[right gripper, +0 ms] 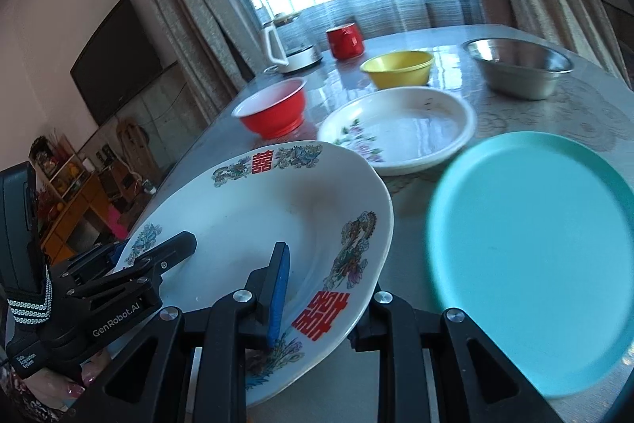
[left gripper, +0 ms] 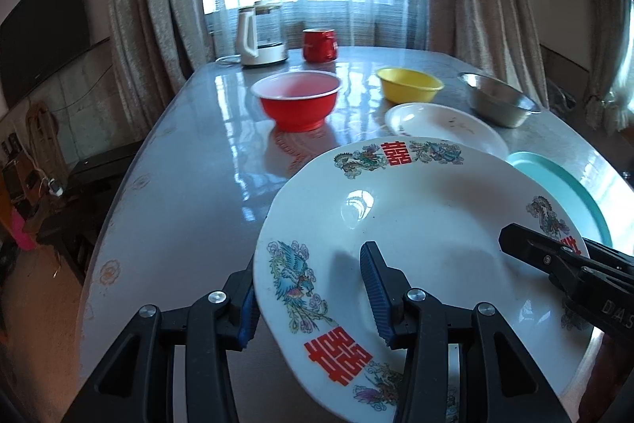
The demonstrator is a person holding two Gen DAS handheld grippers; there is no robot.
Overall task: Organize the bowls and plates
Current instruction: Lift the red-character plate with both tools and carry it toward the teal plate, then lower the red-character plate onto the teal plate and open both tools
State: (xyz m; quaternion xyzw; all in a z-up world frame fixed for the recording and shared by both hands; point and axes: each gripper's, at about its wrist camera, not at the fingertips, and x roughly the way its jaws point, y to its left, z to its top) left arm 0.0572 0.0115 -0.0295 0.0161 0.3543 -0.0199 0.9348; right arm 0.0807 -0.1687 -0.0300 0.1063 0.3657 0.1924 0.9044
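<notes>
A large white plate (left gripper: 416,209) (right gripper: 257,217) with red characters and dragon and phoenix prints is held tilted above the table. My left gripper (left gripper: 309,264) is shut on its left rim, one pad on the top face and the other under the edge. My right gripper (right gripper: 325,276) is shut on the opposite rim, with its outer finger hidden beneath the plate. Each gripper shows in the other view, the right gripper (left gripper: 511,236) and the left gripper (right gripper: 186,240). A teal plate (right gripper: 531,256) (left gripper: 562,189) lies to the right. Behind it sits a white flowered plate (right gripper: 412,129) (left gripper: 443,125).
Further back on the glossy table (left gripper: 190,161) stand a red bowl (left gripper: 297,102) (right gripper: 273,110), a yellow bowl (left gripper: 408,84) (right gripper: 398,66) and a steel bowl (left gripper: 499,102) (right gripper: 519,66). A white kettle (left gripper: 259,34) and a red mug (left gripper: 319,44) stand by the curtained window.
</notes>
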